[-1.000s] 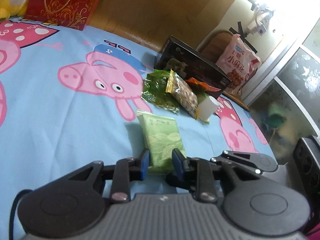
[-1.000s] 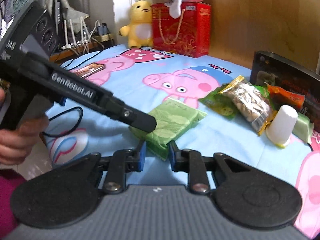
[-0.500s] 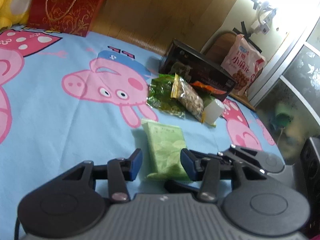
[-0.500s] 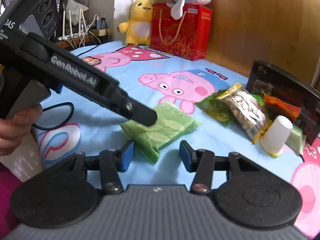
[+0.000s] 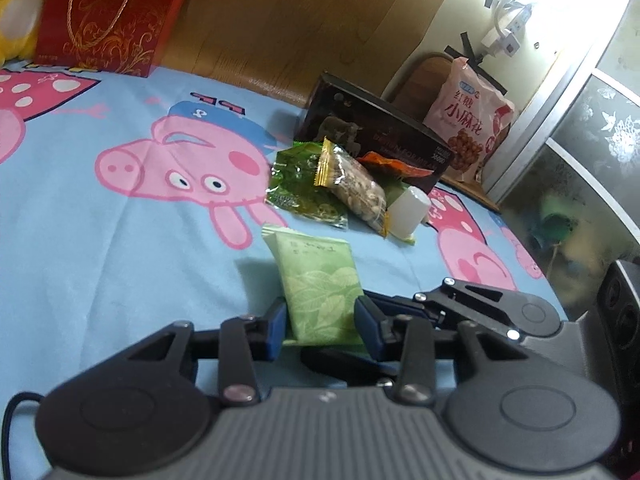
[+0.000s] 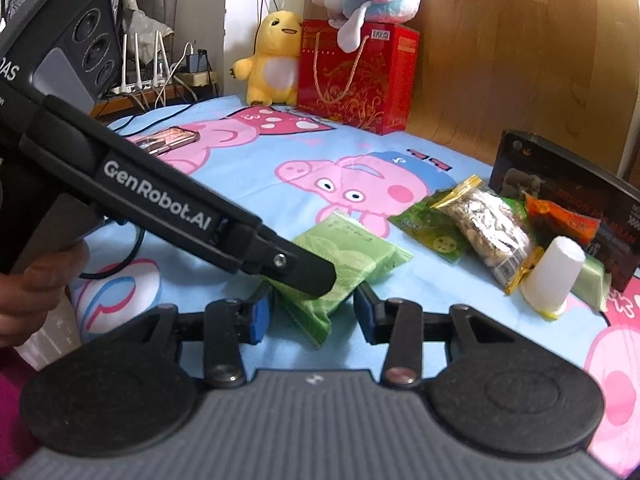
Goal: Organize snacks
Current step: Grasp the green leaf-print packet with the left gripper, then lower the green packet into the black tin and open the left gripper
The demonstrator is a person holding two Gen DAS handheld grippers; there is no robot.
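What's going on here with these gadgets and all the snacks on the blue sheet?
A person is tidying snacks with a hand-held tool in each hand. The left tool and right tool both straddle one pale green packet lying on the cartoon sheet. Their jaws have just been closing around it, and the right one isn't gripping yet. The other snacks sit piled by a dark box.

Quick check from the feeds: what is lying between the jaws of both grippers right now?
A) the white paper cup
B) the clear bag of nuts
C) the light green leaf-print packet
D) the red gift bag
C: the light green leaf-print packet lies on the bedsheet between the fingers of the left gripper and the right gripper.
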